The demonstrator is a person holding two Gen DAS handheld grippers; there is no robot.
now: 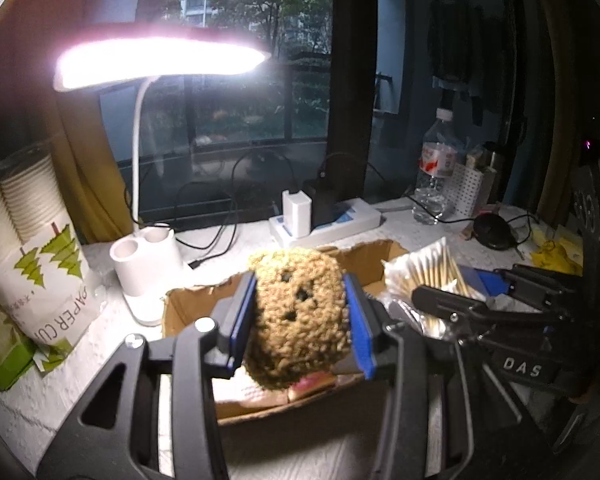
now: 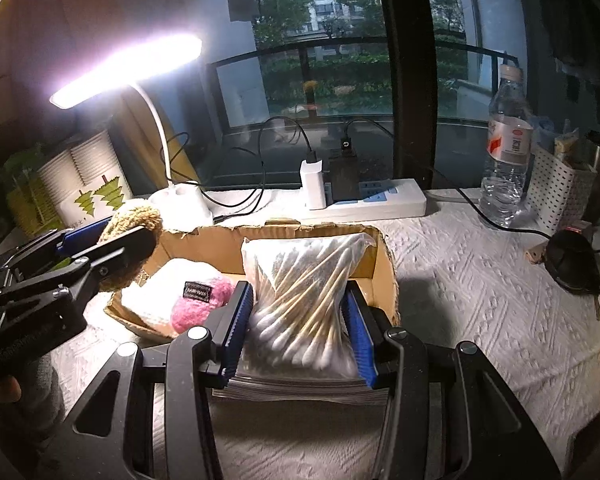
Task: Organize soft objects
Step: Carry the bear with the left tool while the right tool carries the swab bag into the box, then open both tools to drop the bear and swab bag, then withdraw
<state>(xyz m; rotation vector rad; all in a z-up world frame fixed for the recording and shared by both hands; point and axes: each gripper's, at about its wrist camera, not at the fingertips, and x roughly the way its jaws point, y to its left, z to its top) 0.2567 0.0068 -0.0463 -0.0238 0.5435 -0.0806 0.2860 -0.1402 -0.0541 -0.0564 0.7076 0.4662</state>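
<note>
My left gripper [image 1: 300, 316] is shut on a brown knitted plush toy [image 1: 296, 312] with black dots and holds it above the open cardboard box [image 1: 188, 300]. My right gripper [image 2: 298, 320] is shut on a clear bag of cotton swabs [image 2: 304, 292] at the right side of the box [image 2: 384, 272]. A pink and white knitted hat [image 2: 188, 296] lies inside the box. The left gripper [image 2: 96, 252] with the plush toy [image 2: 136, 216] shows at the left of the right wrist view. The right gripper [image 1: 480, 300] and swab bag [image 1: 432, 264] show at the right of the left wrist view.
A lit white desk lamp [image 1: 148, 272] stands behind the box to the left, beside a pack of paper cups [image 1: 32, 240]. A power strip [image 2: 364, 200] with chargers lies behind the box. A water bottle [image 2: 504, 148] and a white perforated holder [image 2: 556, 192] stand at the back right.
</note>
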